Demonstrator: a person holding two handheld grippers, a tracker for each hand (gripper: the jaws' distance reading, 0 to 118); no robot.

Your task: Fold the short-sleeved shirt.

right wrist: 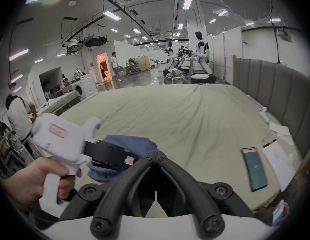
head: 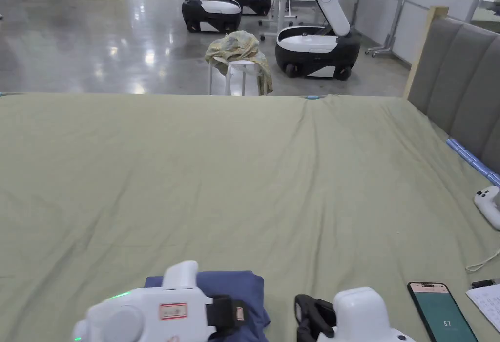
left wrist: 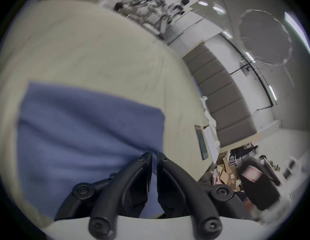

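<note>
The blue shirt (head: 229, 289) lies as a compact folded bundle on the bed (head: 244, 172); I judge folding nearly complete. Left gripper (left wrist: 154, 154) and right gripper (right wrist: 156, 152) jaws are both pressed together, pinching nothing.

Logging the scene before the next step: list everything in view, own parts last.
shirt: one, blue, folded, near edge of bed.
bed sheet: one, olive green, covering bed.
headboard: one, grey, padded, right side.
phone: one, dark, teal screen, near right on sheet.
paper: one, white, beside phone.
controller: one, white, right edge.
stool: one, white, draped cloth, beyond bed.
wheeled robots: at least three, white and black, on floor.
left tongs: black, nearly closed, over shirt.
right tongs: black, closed, empty.
hand: one, holding left tool.
</note>
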